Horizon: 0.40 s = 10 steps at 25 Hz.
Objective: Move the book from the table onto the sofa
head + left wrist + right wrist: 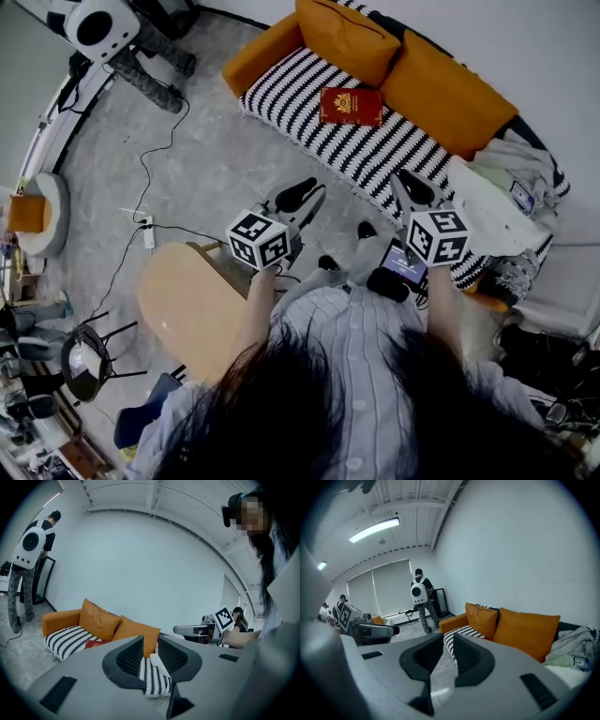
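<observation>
Book: the red book point(352, 106) lies flat on the sofa point(291, 94), on its striped seat at the far side. It looks delivered.
Left gripper point(302, 194): jaws a little apart, nothing between them.
Right gripper point(411, 187): only a sliver of gap, also empty.
Your move: hold both grippers clear and don't nudge the book.

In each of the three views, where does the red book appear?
Head view: red book lies on the striped sofa seat, upper middle.
Left gripper view: a red sliver on the seat, left of the jaws.
Right gripper view: not clearly visible.
Shared landmark: the orange cushions.
</observation>
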{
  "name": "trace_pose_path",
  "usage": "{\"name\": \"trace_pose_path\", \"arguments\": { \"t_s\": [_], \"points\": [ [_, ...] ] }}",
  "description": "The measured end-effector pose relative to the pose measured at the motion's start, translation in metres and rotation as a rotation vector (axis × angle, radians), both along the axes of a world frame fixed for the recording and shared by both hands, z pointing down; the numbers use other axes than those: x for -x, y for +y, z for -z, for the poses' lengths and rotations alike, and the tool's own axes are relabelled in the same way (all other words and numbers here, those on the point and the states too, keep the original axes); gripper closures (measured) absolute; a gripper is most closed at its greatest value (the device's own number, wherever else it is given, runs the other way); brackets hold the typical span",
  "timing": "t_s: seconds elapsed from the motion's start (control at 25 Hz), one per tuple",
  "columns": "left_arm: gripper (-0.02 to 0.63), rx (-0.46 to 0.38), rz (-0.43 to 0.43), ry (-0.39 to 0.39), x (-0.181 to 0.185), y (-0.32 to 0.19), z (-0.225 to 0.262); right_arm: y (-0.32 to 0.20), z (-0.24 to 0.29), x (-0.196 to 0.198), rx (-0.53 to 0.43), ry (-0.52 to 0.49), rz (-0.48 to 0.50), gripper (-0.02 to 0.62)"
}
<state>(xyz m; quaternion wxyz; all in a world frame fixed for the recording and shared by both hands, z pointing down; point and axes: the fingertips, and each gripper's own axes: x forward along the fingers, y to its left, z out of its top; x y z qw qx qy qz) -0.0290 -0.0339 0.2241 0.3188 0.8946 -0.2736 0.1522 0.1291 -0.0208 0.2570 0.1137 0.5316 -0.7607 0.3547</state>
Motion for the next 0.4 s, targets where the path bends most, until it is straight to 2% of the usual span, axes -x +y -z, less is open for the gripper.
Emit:
{"name": "trace_pose_path", "arguments": {
  "t_s": [0.4],
  "points": [
    [0.5, -0.041, 0.043, -0.005, 0.022, -0.001, 0.01, 0.0, 0.016, -0.008, -0.039, 0.04, -0.014, 0.522]
  ]
}}
